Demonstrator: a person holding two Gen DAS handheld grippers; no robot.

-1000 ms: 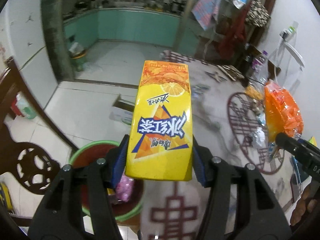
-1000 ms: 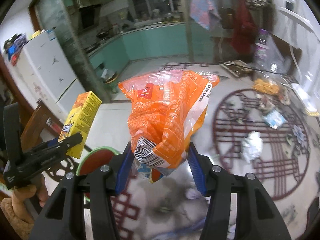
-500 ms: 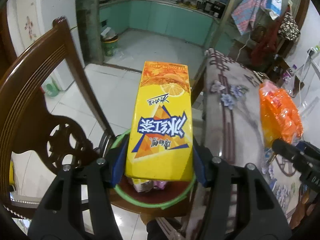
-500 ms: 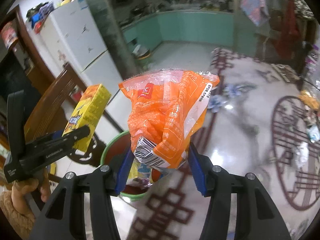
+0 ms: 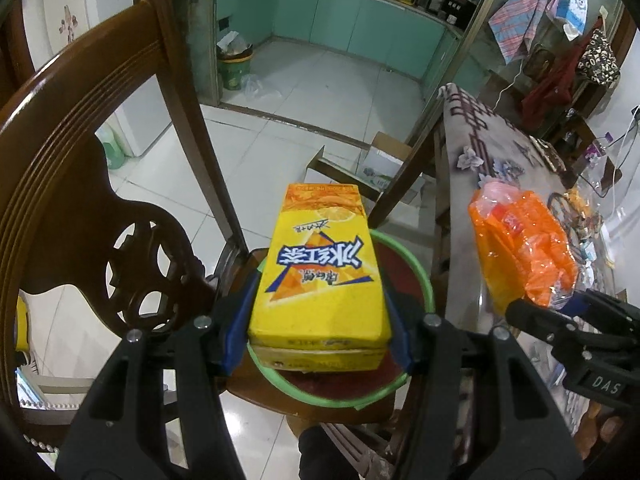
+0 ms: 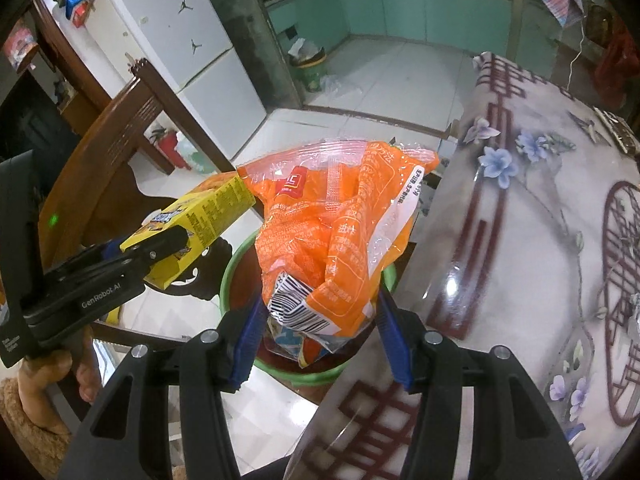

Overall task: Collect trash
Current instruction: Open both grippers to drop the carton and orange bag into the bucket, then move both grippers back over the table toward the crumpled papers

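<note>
Because both bits of trash go in the bin [image 5: 416, 264] beside the table [image 6: 520, 240], the left claw [image 5: 320, 320] squeezes the yellow drink box [image 5: 320, 276] above it, and the right claw [image 6: 324, 332] pinches the orange bag [image 6: 336, 240] there too.

Carton [image 5: 320, 276]: large blue Chinese characters "冰红茶" on yellow face. Left gripper [image 6: 168, 256]: "GenRobot.AI" on body. Right gripper [image 5: 560, 312]: "DAS" on casing. Orange bag [image 6: 336, 240]: barcode; small Chinese print unreadable.
</note>
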